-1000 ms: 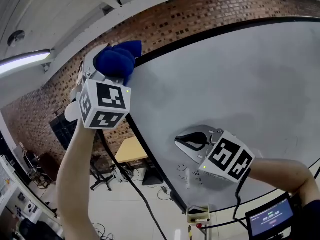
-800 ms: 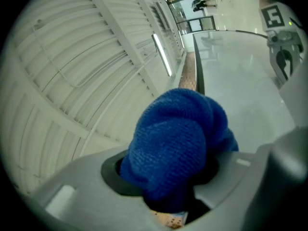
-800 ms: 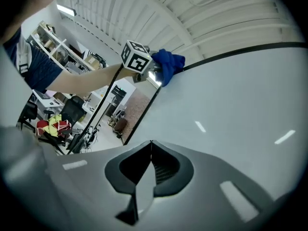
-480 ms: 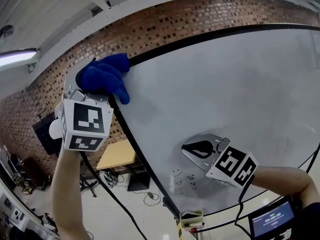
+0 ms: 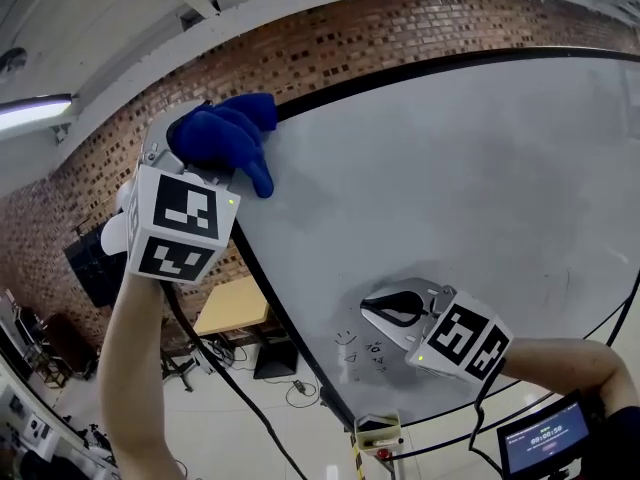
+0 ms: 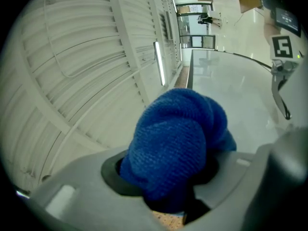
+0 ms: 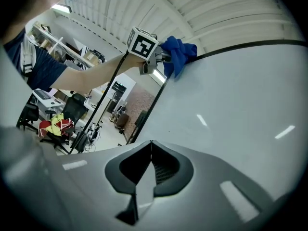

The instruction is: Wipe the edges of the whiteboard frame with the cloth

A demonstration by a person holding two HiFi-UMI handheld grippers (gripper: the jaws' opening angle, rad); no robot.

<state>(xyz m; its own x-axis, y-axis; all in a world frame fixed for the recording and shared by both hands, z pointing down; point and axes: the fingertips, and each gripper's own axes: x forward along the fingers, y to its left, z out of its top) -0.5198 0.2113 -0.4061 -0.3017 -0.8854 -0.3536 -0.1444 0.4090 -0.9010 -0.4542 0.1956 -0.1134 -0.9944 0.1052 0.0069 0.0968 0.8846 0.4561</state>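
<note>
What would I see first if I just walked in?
The fuzzy blue cloth, squeezed in the left claw at the top corner of the big whiteboard. Next, the right claw, shut and empty, low by the board near some little doodles.

I see a deep blue knitted cloth (image 5: 222, 136), a pale grey whiteboard (image 5: 470, 168) with a black frame (image 5: 400, 76), and a red-brown brick wall (image 5: 320, 43). Black-and-white square markers cover my left gripper (image 5: 202, 156) and right gripper (image 5: 372, 306).

Brick wall (image 5: 330, 48), wooden table (image 5: 232, 308), ceiling light (image 5: 35, 113)
</note>
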